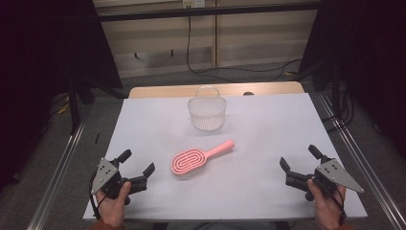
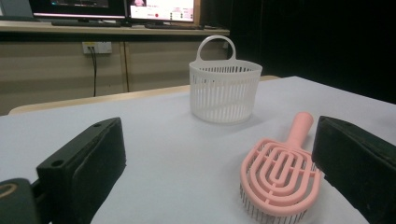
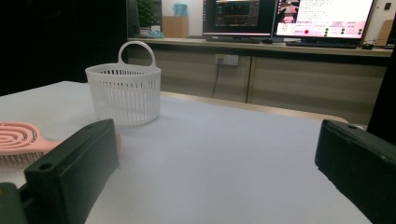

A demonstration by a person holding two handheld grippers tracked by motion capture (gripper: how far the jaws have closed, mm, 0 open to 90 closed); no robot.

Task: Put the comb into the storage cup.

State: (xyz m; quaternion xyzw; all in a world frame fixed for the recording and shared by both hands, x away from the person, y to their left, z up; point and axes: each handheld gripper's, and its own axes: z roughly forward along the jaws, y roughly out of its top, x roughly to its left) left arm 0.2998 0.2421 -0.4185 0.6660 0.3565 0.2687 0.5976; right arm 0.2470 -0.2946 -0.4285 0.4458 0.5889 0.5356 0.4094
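Note:
A pink hairbrush (image 1: 194, 159) lies flat near the middle of the white table, its handle pointing to the far right. Behind it stands a white slatted basket (image 1: 207, 112) with a loop handle, upright. My left gripper (image 1: 139, 161) rests at the near left, open and holding nothing, a short way left of the brush head. My right gripper (image 1: 298, 156) sits at the near right, open with nothing in it. In the left gripper view, the brush (image 2: 279, 173) lies close to the right jaw, with the basket (image 2: 225, 91) beyond. The right gripper view has the basket (image 3: 123, 91) far left and the brush (image 3: 18, 140) at the edge.
The white table sheet (image 1: 268, 134) ends in a wooden strip (image 1: 158, 91) at the back. Metal rails (image 1: 62, 163) run along both sides. Cables (image 1: 249, 71) lie on the floor behind. A counter with monitors (image 3: 322, 18) stands beyond the table.

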